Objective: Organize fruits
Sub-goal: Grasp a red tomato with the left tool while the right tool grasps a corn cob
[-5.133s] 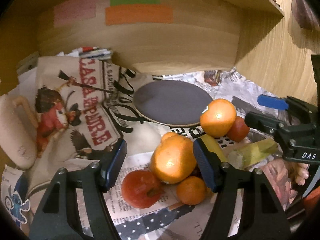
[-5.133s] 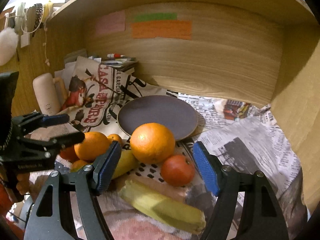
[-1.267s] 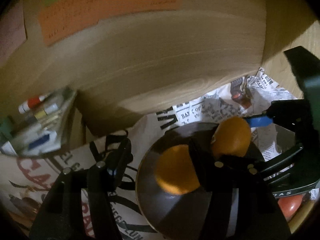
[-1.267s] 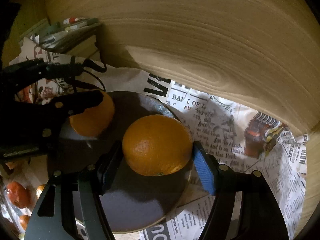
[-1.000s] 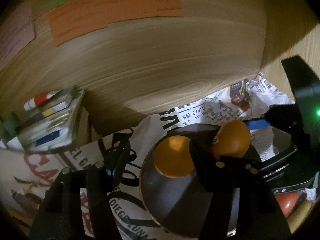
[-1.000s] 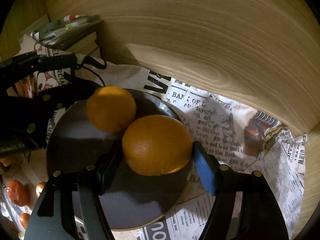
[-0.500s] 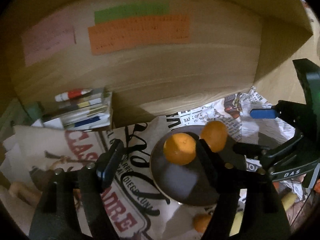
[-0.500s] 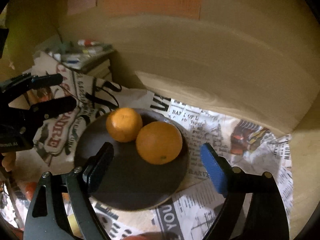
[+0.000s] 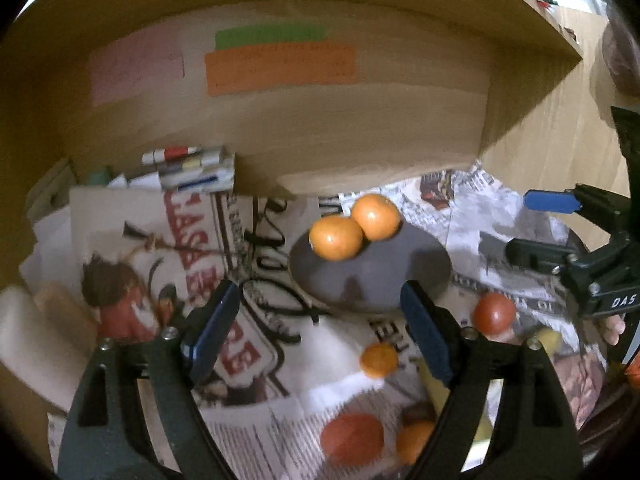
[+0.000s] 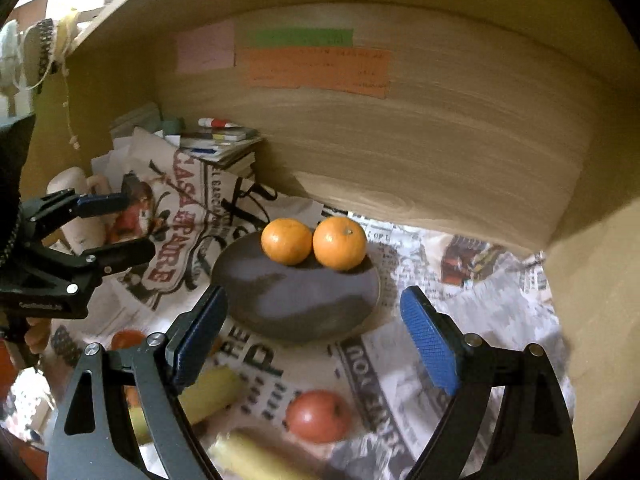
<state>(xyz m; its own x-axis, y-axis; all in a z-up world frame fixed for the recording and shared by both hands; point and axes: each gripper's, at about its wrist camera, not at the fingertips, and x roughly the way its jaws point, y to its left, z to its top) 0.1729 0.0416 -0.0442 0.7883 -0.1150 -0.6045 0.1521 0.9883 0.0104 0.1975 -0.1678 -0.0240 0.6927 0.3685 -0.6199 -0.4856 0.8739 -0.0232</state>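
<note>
Two oranges sit side by side at the back of a dark round plate; the right wrist view shows them too on the plate. My left gripper is open and empty, pulled back in front of the plate. My right gripper is open and empty, also in front of the plate. Loose fruit lies nearer on the newspaper: a red tomato, a small mandarin, another tomato, a mandarin, a tomato and yellow bananas.
A wooden shelf back wall with coloured paper notes stands behind the plate. A printed cloth bag and a stack of books lie at the left. A cream mug stands far left. A wooden side wall closes the right.
Both grippers let go of their oranges on the plate, opened and drew back and up. The loose fruit in front has come back into view.
</note>
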